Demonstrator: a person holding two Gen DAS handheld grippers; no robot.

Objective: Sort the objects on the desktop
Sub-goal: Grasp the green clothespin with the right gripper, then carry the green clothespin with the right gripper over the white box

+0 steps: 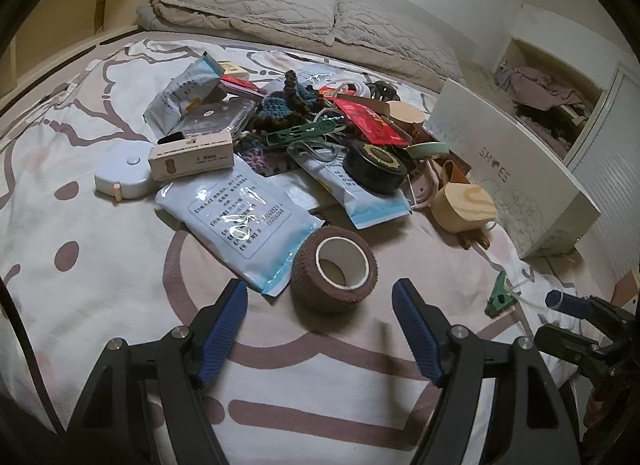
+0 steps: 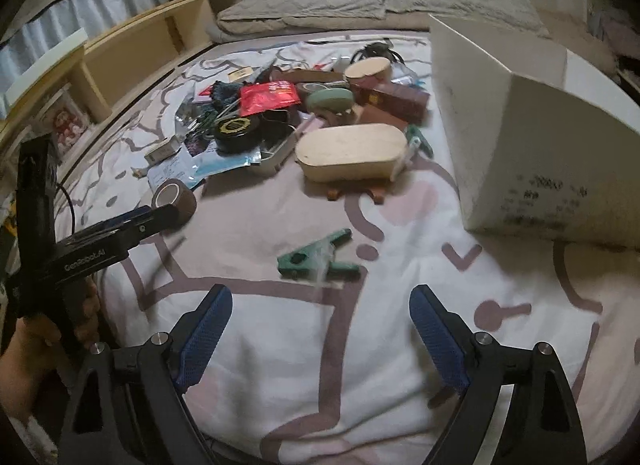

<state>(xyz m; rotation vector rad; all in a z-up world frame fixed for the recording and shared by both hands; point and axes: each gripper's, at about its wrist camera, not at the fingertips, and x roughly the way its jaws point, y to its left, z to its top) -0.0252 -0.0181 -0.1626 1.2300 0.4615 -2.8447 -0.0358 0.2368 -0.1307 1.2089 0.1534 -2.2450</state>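
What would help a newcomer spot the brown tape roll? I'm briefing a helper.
Find the white shoe box on the bedspread; beside it lies a clutter pile. At the pile's near edge, against a pale blue pouch, sits the brown tape roll, alone with a white hollow core.

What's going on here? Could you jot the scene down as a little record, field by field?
Setting: a bed with a patterned cover
Clutter: a pile of packets, boxes and tins
Left gripper: open, brown tape roll just ahead of its fingers, untouched
Right gripper: open, nothing between its fingers
Green clip: lying loose on the cover ahead of the right gripper
White shoe box: standing to the right of the pile
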